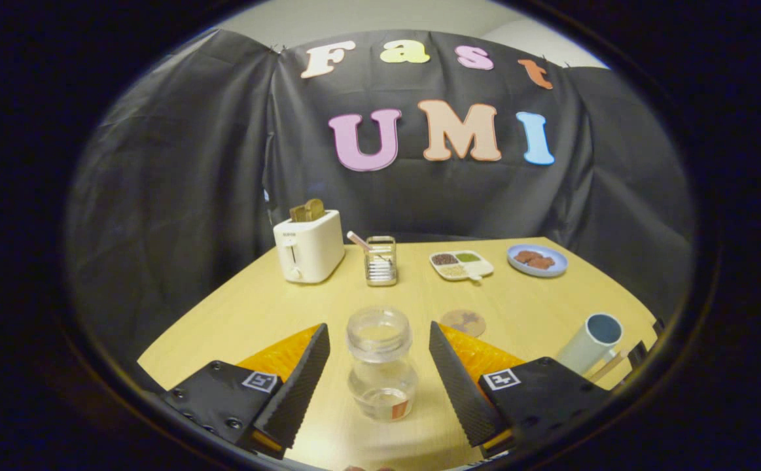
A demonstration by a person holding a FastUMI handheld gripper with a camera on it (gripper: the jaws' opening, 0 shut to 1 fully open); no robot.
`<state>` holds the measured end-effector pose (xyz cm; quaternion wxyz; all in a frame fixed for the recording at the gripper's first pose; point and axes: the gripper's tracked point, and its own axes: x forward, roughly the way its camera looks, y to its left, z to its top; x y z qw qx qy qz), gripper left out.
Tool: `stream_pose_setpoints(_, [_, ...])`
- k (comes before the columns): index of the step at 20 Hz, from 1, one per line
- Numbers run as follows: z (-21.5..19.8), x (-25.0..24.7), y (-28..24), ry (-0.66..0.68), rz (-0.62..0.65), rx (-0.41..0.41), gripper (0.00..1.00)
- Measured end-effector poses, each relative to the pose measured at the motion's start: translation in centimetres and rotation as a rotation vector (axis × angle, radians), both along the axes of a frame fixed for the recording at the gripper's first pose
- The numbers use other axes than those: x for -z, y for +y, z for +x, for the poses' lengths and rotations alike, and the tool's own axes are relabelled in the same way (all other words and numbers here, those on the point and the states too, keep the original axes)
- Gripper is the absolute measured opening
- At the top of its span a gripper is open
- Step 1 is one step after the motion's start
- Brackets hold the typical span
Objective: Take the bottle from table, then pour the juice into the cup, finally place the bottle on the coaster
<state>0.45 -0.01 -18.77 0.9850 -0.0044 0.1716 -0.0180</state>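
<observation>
Fingers: your gripper (pixel 379 343) is spread wide, one ribbed black finger on each side of the bottle, neither touching it.
Bottle: the clear bottle (pixel 381 363) stands upright on the worktop (pixel 236 307) between your fingers, mouth uncapped, with a gap at both sides.
Coaster: the round brown coaster (pixel 463 322) lies flat just beyond your right finger's tip, apart from the bottle.
Cup: the pale cup (pixel 591 343) with a blue inside sits out to the right of your right finger.
Beyond the fingers: a white toaster (pixel 309 248) holding toast, a small wire rack (pixel 381 261), a divided tray (pixel 461 265) and a blue plate (pixel 537 260) line the far side of the worktop.
</observation>
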Motion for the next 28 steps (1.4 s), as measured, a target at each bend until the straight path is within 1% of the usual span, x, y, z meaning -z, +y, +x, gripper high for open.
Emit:
stream_pose_setpoints(6, [-0.8,4.8,-0.7,0.105,0.0,0.008,0.97])
stream_pose_setpoints(12, [-1.0,7.7,-0.6,0.179,-0.002,-0.008,0.97])
stream_pose_setpoints(16, [-1.2,8.8,-0.1,0.223,-0.001,-0.031,0.9])
stream_pose_setpoints(19, [-1.2,8.8,-0.2,0.227,0.011,-0.034,0.84])
stream_pose_setpoints(23, [-1.2,8.6,-0.6,0.239,0.072,0.001,0.76])
stream_pose_setpoints(28, [0.3,8.1,-0.8,0.241,0.221,0.067,0.75])
